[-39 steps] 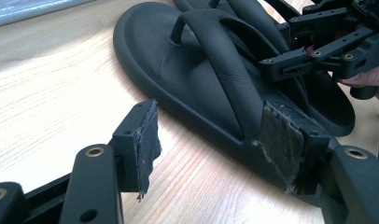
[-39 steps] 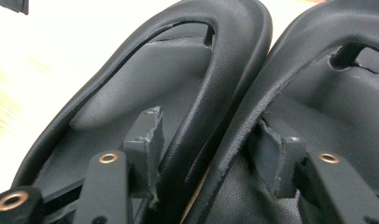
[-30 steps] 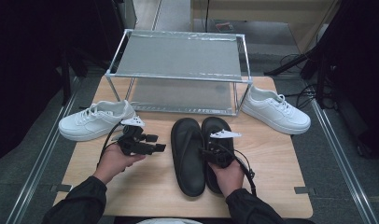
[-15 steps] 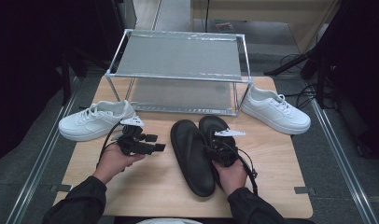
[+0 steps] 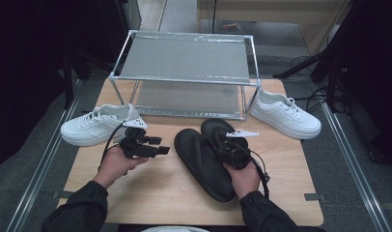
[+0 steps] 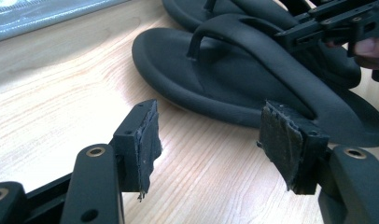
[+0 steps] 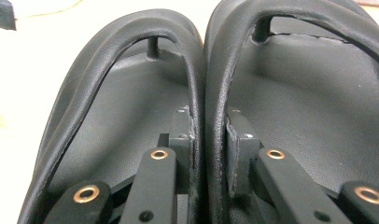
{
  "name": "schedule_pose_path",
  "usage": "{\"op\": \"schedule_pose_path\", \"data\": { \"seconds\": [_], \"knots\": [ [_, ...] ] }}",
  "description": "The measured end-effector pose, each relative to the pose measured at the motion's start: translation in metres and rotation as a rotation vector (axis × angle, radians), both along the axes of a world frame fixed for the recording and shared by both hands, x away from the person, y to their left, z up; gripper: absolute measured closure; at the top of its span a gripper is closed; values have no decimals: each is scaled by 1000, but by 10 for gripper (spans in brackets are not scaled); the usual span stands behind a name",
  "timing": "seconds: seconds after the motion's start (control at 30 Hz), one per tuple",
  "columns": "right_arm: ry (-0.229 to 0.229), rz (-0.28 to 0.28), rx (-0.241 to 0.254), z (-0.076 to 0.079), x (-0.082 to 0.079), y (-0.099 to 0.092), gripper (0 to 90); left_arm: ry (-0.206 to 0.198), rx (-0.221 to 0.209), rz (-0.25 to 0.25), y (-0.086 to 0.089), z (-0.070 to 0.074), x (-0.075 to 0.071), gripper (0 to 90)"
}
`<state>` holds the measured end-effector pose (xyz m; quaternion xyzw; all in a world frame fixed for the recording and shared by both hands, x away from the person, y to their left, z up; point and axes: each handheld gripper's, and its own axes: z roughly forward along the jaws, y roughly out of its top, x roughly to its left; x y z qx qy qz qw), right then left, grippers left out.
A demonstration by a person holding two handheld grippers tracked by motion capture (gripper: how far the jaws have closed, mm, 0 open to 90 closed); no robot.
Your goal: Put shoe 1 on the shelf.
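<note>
Two black sandals (image 5: pixel 211 154) pinched together by right gripper (image 7: pixel 207 154) jaws, heels cut off, left gripper (image 6: pixel 211 149) jaws wide.

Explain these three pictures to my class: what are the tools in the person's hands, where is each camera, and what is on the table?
A person holds a two-jaw hand-held gripper in each hand. One camera looks down from above; the other two ride on the grippers. On the wooden table lie two black flip-flops, a white sneaker at each side and a metal rack. The right hand-held gripper has just been closing and pinches the two adjoining straps of the flip-flops together. The left hand-held gripper is open and holds nothing.
</note>
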<state>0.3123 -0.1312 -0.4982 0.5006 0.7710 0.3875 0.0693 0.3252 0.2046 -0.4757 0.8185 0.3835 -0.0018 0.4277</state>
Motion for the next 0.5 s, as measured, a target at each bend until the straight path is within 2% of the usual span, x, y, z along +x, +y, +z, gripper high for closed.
{"op": "schedule_pose_path", "data": {
  "seconds": [0.1,0.17,0.27,0.4,0.47,0.5],
  "knots": [
    [-4,17,13,5,-1,-1,764,2,-15,-7,2,8,7,389],
    [-4,28,22,8,0,-1,764,17,-15,-32,1,13,12,390],
    [-2,45,24,11,3,0,763,-22,-1,-49,2,24,19,411],
    [-7,69,-1,13,9,6,763,-59,5,-54,2,41,29,451],
    [-14,78,-6,16,12,8,764,-84,28,-60,1,50,35,461],
    [-15,80,-9,18,14,9,764,-83,41,-62,1,54,38,466]
  ]
}}
